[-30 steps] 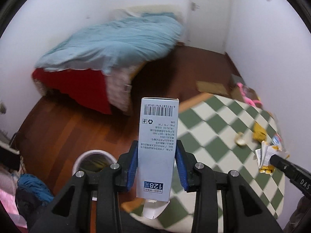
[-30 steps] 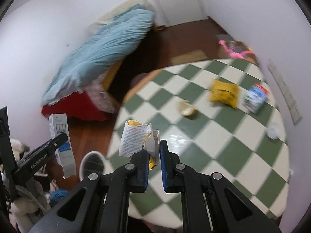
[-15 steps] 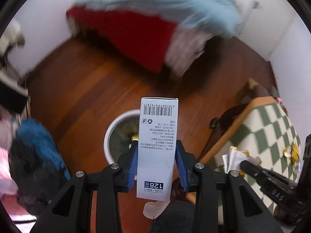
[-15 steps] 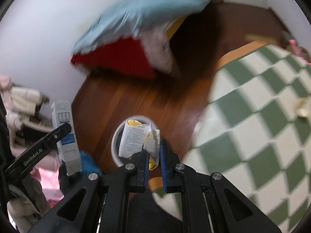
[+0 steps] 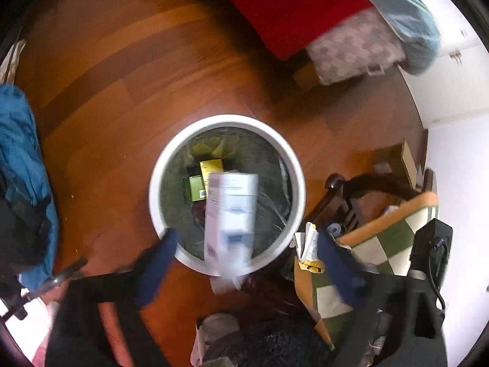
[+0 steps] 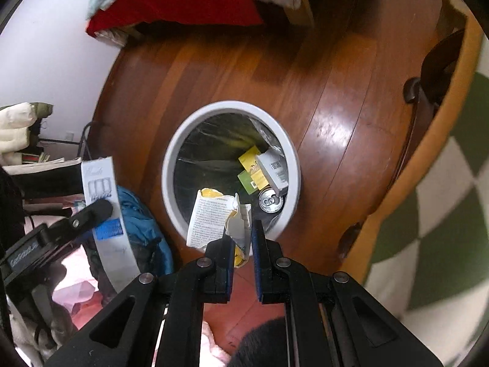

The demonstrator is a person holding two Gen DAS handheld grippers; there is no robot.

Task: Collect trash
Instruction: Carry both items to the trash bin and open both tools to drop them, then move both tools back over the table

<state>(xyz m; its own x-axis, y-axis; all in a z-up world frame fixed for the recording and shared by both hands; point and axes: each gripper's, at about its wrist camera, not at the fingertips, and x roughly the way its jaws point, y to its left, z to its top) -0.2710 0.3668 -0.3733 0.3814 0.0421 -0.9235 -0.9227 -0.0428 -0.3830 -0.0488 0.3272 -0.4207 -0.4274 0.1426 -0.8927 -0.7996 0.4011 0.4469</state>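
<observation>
A white round trash bin (image 5: 293,165) (image 6: 171,165) stands on the wooden floor, holding yellow and green packets and a can (image 6: 270,201). In the left wrist view my left gripper (image 5: 244,253) has its blue fingers spread wide and the white carton (image 5: 230,214), blurred, hangs loose between them over the bin. The carton also shows in the right wrist view (image 6: 107,214). My right gripper (image 6: 243,241) has its jaws parted around a crumpled paper wrapper (image 6: 214,220) above the bin's near rim.
A table with a green-and-white checked top (image 6: 443,229) stands to the right, a dark wooden chair (image 5: 360,189) beside it. A bed with red and light-blue covers (image 5: 305,9) lies beyond the bin. Blue clothing (image 5: 21,153) is heaped on the left.
Both grippers have swung down over the bin. The left fingers have opened and the carton is slipping down. The right jaws have parted slightly around the wrapper.
</observation>
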